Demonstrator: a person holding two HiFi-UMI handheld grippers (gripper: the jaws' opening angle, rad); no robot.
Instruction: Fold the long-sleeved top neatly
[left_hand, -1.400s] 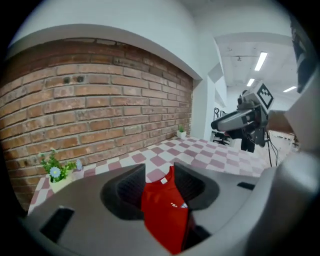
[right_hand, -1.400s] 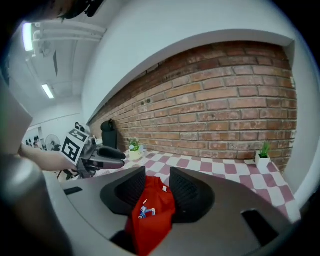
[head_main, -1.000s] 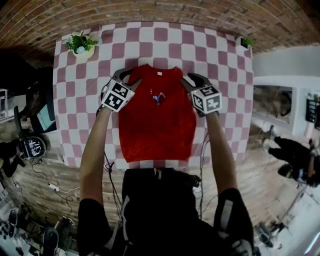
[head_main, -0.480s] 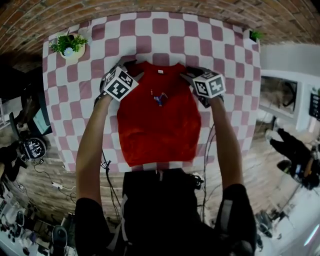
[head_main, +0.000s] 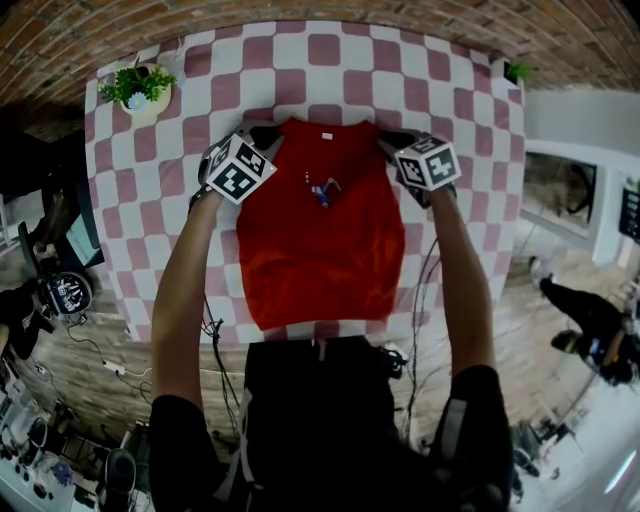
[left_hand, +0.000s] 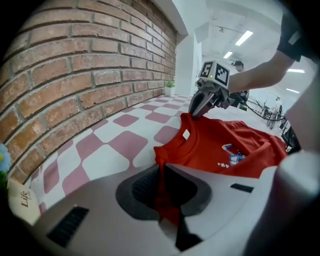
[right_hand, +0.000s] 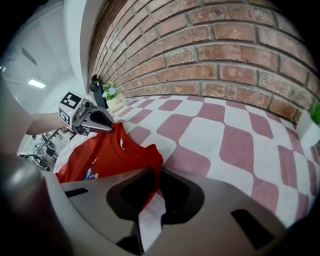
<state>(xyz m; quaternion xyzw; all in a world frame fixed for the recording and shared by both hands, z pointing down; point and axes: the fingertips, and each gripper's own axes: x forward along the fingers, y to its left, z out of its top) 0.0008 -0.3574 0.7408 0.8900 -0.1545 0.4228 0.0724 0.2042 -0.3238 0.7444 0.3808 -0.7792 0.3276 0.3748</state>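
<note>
Spreading flat on the checkered bench (head_main: 430, 90), the red long-sleeved top (head_main: 320, 240) lies with its collar away from the person, no sleeves showing. The left hand-held gripper (left_hand: 161, 186) and right hand-held gripper (right_hand: 151, 192) have just been closing and now pinch one shoulder corner each. For a neat fold, I judge both should rise together and carry the collar edge squarely toward the hem, cloth kept taut.

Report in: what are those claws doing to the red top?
Left gripper, right gripper: jaws just closed, each pinching a shoulder of the red top. Top lies on checked tablecloth. Plant pot clear.
</note>
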